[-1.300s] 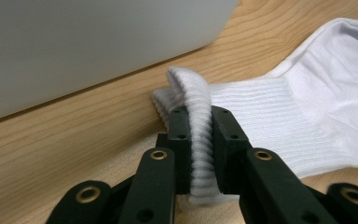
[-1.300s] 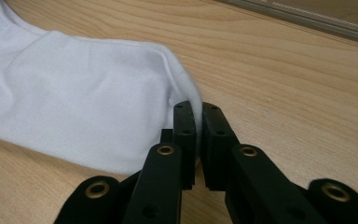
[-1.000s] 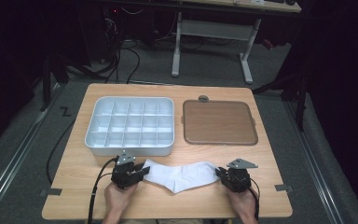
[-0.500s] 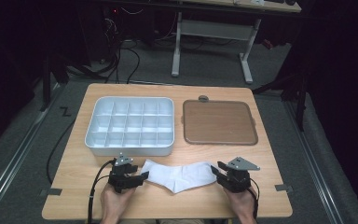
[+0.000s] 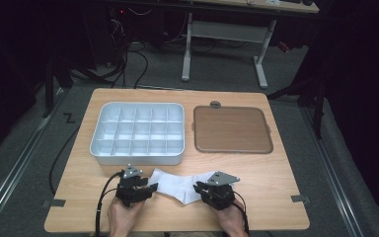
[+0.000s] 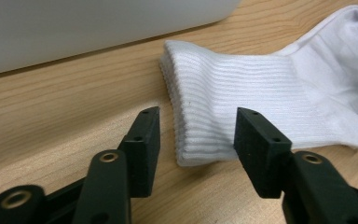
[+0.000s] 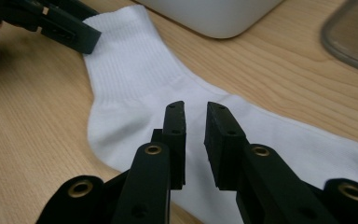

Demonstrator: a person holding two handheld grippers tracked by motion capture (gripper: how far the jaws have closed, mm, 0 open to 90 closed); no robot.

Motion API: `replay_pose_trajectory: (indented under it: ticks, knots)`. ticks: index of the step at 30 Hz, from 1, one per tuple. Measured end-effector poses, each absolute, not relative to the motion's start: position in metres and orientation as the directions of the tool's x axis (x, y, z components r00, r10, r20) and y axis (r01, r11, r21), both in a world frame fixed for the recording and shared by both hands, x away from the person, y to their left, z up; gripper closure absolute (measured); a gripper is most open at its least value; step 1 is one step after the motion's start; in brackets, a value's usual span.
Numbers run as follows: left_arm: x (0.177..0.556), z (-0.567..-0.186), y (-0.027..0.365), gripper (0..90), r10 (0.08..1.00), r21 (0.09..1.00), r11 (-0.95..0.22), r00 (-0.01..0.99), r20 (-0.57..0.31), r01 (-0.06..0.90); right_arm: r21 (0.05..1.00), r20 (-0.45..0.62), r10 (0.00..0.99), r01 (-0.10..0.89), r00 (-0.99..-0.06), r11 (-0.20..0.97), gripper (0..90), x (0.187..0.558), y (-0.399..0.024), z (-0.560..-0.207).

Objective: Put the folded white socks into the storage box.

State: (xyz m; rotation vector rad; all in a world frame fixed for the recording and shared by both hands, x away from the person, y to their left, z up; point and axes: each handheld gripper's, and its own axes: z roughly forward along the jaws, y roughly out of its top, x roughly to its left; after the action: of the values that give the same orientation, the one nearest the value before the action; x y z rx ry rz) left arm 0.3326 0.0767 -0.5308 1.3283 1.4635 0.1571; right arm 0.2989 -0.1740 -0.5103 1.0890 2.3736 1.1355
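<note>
Holding both grippers at the table's near edge, you have the left gripper (image 5: 137, 186) with jaws apart, just closing in around the ribbed cuff of the white sock (image 5: 177, 183), pads not yet pressing. Your right gripper (image 7: 195, 122) hovers over the sock's middle, jaws narrowing to a slim gap, gripping nothing. Beyond lie the white divided tray (image 5: 137, 133) and brown lid (image 5: 231, 129).

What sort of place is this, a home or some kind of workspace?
Most likely a lab or recording workspace. A small wooden table stands on grey carpet, loose cables trail across the floor behind it, and a white-legged desk sits in the dark background.
</note>
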Motion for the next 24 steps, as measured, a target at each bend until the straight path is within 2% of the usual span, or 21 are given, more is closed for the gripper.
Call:
replay_pose_trajectory:
  ticks: [9, 24]
  knots:
    - [0.330, -0.532, 0.072, 66.0, 0.784, 0.722, 0.330, 0.249, -0.568, 0.608, 0.742, 0.060, 0.731, 0.520, -0.680, 0.423, 80.2, 0.303, -0.159, -0.520]
    - [0.331, -0.534, 0.075, 79.1, 0.738, 0.695, 0.355, 0.269, -0.618, 0.625, 0.725, 0.058, 0.737, 0.536, -0.673, 0.433, 80.2, 0.303, -0.160, -0.530]
